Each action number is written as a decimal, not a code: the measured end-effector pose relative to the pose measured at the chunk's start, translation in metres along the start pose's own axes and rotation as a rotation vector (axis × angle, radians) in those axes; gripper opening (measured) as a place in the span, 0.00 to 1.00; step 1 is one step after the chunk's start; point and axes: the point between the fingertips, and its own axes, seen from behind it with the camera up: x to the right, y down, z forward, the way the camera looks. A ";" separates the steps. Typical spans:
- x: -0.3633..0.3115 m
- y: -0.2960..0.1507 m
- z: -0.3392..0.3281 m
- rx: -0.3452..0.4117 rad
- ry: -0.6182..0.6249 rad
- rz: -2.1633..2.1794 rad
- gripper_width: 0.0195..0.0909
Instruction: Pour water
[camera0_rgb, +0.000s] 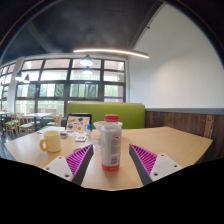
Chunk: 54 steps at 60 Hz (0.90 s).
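Now step: clear plastic bottle w/ red cap (111, 143) between gripper (111, 160) jaws, apparently clamped.
Next: tilt over yellow ceramic mug (50, 141) on wooden tabletop (170, 140).

This looks like a café or canteen seating area. A light wooden tabletop (170, 140) backs onto a green upholstered bench (105, 112), a long linear lamp (110, 51) hangs overhead, and a wall of tall gridded windows (70, 82) faces what seem to be more tables and chairs (14, 122).
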 end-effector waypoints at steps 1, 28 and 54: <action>0.001 0.000 0.007 0.001 0.008 -0.001 0.88; 0.017 0.000 0.114 -0.049 0.135 0.009 0.42; -0.005 -0.005 0.120 -0.061 0.158 -0.157 0.21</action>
